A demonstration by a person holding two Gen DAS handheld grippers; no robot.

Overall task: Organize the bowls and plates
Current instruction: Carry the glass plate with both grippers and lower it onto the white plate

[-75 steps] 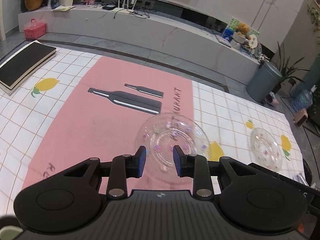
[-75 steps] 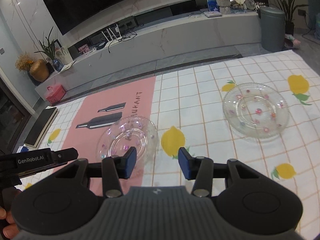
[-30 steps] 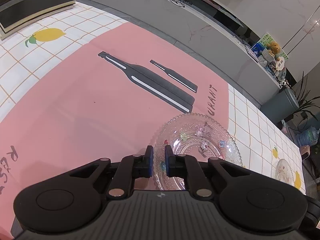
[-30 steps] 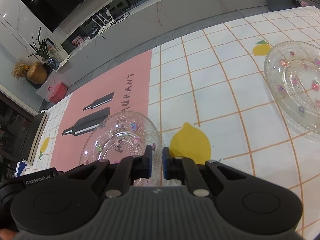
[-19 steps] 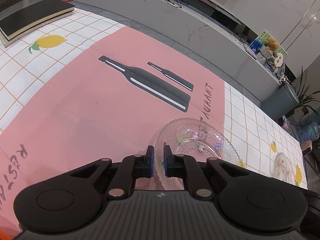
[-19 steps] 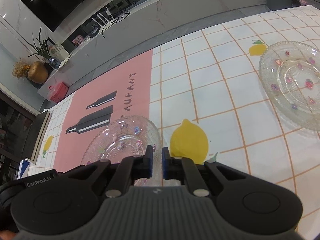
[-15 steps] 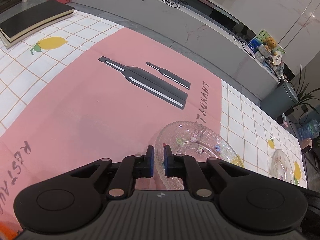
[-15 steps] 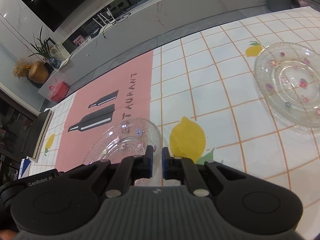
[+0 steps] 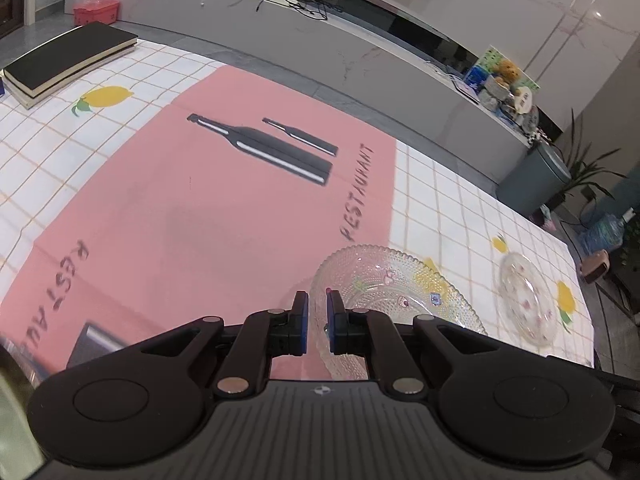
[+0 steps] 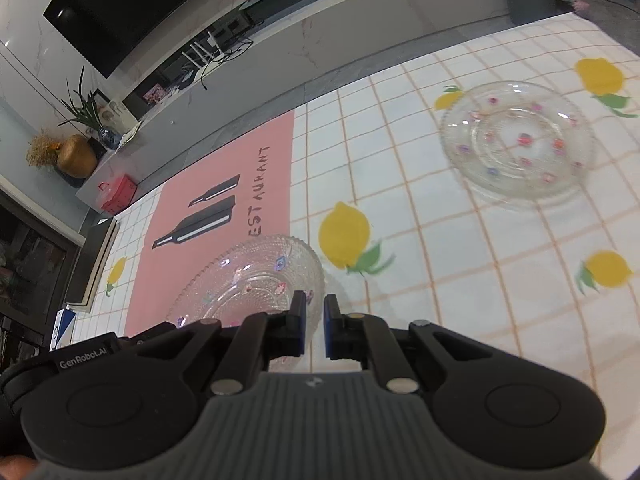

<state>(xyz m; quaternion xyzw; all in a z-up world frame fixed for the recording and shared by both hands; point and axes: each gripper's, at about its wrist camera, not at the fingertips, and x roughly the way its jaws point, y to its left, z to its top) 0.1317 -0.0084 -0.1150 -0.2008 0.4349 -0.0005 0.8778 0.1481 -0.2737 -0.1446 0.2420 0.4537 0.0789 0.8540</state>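
The pink printed mat [image 9: 224, 216] reads "RESTAURANT" along two edges; the black left claw [image 10: 80, 354] housing reads "GenRobot.AI".

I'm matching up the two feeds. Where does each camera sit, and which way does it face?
Left wrist: on the left gripper, facing down past its fingers, shut on the near plate's rim; pink mat beyond.
Right wrist: on the right gripper, facing down, shut on the opposite rim; a fingertip shows bottom left.
Shared: near plate, far plate, pink mat.
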